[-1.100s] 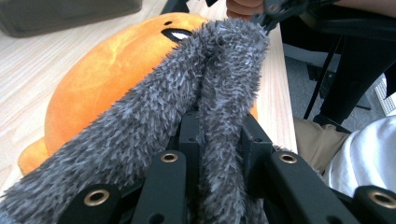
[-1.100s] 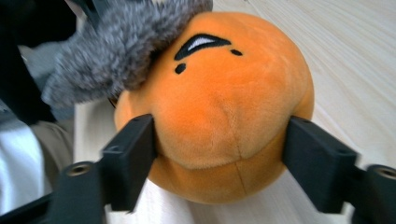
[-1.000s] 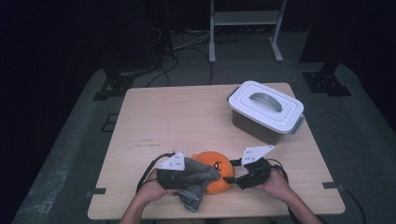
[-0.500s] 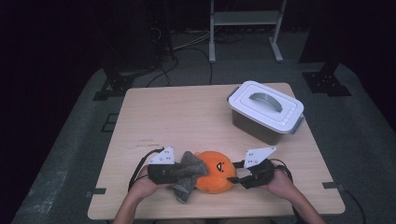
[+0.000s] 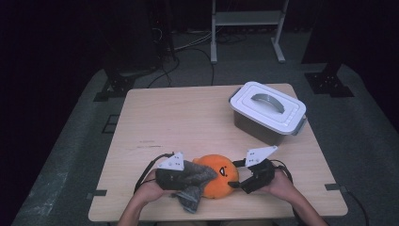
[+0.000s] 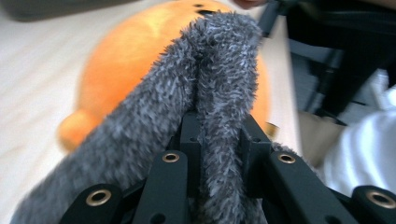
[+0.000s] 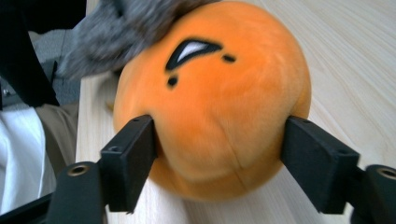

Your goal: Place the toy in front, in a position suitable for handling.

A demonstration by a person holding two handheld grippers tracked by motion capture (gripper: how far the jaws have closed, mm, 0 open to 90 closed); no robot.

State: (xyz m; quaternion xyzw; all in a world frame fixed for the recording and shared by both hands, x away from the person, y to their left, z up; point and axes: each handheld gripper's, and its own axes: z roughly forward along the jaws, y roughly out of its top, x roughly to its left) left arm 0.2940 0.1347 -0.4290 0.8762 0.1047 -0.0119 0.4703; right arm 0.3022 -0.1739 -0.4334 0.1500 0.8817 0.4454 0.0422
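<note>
Orange plush toy (image 5: 218, 176) sits close to the near edge of the table (image 5: 188, 117), about midway along it, with a grey fuzzy cloth (image 5: 193, 181) draped against its left side. Since a second ago the cloth has slid from over the toy's left flank toward its edge, and the right gripper (image 7: 217, 154) has just been opening its jaws – they now stand wide on either side of the round body, the pads touching its flanks. That reads as steadying the toy while the cloth wipes it. The left gripper (image 6: 217, 140) is clamped tight on a fold of the cloth. Both forearms come in low over the near edge, hands level, grippers pointing inward at each other. Farther off, near the far right corner, stands a lidded grey box (image 5: 267, 112), untouched.
</note>
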